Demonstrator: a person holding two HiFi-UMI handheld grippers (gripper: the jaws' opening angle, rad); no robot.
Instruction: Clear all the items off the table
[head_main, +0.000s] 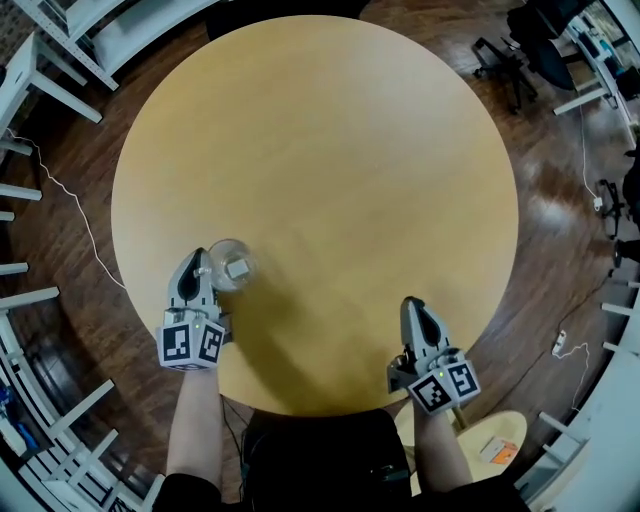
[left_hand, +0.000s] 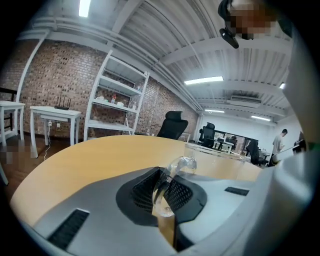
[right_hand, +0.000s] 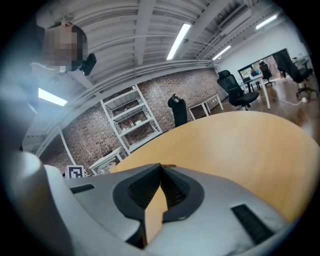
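Observation:
A clear glass mug (head_main: 232, 265) stands on the round wooden table (head_main: 330, 150), near its left front edge. My left gripper (head_main: 203, 270) is right beside the mug on its left. In the left gripper view the mug's curved glass handle (left_hand: 176, 167) sits pinched between the jaws, so the left gripper (left_hand: 163, 186) is shut on it; the mug's wall (left_hand: 220, 159) rises just behind. My right gripper (head_main: 412, 305) hovers over the table's front right part. In the right gripper view the right gripper (right_hand: 161, 176) has its jaws shut with nothing between them.
White shelving frames (head_main: 60, 60) stand round the table's left and back. Black office chairs (head_main: 525, 50) are at the back right. A small round stool (head_main: 495, 440) holding an orange item sits by the person's right side. Cables (head_main: 75, 215) lie on the wooden floor.

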